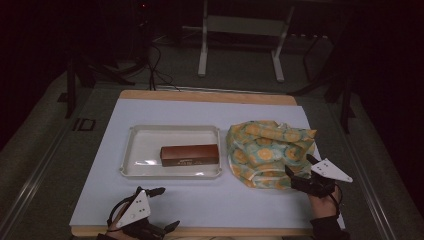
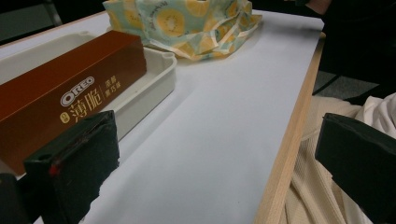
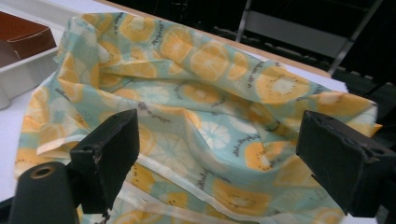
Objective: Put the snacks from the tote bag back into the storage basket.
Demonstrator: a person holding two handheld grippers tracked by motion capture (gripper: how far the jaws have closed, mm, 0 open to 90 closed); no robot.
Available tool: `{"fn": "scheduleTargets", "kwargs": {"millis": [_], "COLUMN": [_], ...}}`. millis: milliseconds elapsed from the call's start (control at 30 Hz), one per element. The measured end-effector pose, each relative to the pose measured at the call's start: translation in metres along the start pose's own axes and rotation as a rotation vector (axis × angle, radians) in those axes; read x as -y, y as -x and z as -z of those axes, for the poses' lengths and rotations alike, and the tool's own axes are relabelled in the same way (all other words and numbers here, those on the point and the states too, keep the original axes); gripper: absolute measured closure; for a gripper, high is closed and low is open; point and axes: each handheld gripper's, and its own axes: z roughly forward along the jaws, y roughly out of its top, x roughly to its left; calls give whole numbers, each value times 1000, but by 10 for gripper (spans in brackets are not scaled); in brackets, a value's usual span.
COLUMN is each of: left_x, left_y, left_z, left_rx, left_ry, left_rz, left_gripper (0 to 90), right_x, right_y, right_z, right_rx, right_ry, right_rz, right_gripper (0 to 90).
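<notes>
Under the crumpled cloth (image 1: pixel 270 152), contents hidden.

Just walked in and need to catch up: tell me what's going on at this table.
A person works at a table with a hand-held gripper in each hand. The right hand-held gripper is open at the near edge of a crumpled fruit-print bag, its jaws spread over the fabric without gripping it. The left hand-held gripper hovers open near the table's front edge. A brown Oreo box lies in a white tray beside the bag.

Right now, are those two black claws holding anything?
Nothing is held. The right gripper stands open over the fruit-print bag; the left gripper is open near the tray.
</notes>
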Motion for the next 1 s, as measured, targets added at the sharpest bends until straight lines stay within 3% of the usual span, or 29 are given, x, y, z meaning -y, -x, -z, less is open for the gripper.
{"fn": "scheduleTargets", "kwargs": {"millis": [267,400,600,767,1000], "left_x": [0,0,0,0,0], "left_y": [0,0,-1,-1,0], "left_z": [0,0,0,0,0], "left_rx": [1,1,-2,-2,-1], "left_ry": [1,0,2,1,0], "left_rz": [0,1,4,3,2], "left_gripper": [0,0,0,0,0], "right_x": [6,10,15,20,21], "right_y": [2,3,8,9,9], "right_z": [6,8,14,14,14], "right_rx": [29,30,70,69,77], "right_ry": [12,-3,-12,-33,-20], "right_rz": [2,-9,-48,-35,-41], "right_gripper": [135,135,135,135,134]}}
